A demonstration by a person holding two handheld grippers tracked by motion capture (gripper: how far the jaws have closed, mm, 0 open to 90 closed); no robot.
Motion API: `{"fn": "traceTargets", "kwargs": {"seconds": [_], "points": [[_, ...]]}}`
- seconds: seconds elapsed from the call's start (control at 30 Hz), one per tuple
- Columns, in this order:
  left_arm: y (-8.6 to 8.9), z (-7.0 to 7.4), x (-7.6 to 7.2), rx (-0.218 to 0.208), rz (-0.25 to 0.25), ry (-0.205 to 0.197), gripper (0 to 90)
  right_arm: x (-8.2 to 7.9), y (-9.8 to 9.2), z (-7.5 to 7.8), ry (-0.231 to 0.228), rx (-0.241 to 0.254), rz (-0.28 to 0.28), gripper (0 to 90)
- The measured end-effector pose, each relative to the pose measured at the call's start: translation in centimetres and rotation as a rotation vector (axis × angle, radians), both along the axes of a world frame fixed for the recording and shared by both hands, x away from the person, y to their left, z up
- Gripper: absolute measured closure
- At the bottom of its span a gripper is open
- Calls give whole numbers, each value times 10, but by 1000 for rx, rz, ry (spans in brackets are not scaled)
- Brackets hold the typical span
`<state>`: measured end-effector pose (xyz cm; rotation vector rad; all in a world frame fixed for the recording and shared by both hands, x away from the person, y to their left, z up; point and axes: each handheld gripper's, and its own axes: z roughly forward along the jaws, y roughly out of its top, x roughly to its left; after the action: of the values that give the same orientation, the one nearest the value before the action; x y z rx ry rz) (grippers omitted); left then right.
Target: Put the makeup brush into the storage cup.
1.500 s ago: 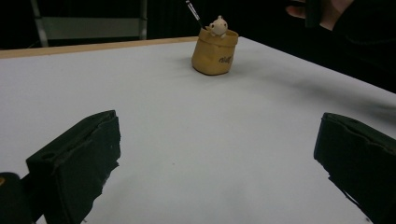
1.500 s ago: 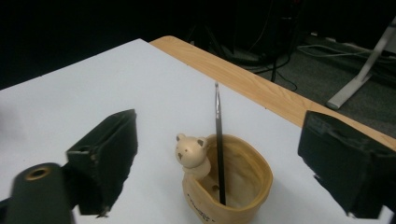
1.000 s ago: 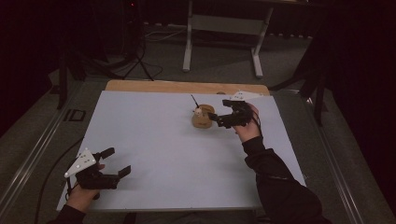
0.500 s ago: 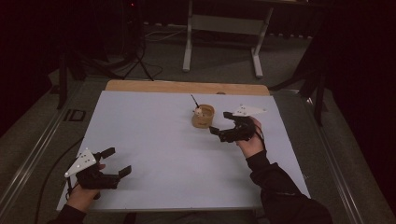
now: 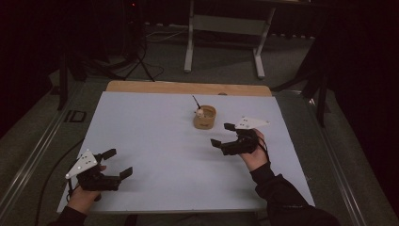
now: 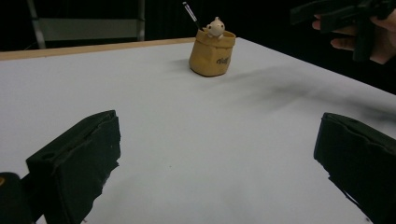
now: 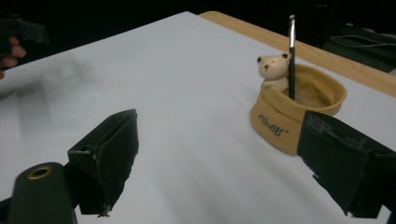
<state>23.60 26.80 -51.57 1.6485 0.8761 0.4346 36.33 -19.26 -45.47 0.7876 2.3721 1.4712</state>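
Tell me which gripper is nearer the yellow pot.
Right. The right gripper hovers open just beside the pot, on its near side; the left gripper sits open far off at the table's near-left corner.

The right gripper (image 5: 227,134), jaws apart, has drawn back from the tan pot (image 5: 205,118) toward the frame's lower right, now well apart.

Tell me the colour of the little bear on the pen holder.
Cream-white small bear figure, clearest in the right gripper view.
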Motion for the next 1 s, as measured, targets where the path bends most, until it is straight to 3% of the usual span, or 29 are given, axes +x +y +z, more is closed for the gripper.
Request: {"fn": "traceTargets", "kwargs": {"seconds": [0.53, 1.0], "points": [[-1, 0, 1, -2, -2, 2, 5, -35, -22, 0, 7, 32, 17, 129], [-1, 0, 1, 0, -7, 0, 5, -51, -41, -13, 8, 7, 29, 129]]}}
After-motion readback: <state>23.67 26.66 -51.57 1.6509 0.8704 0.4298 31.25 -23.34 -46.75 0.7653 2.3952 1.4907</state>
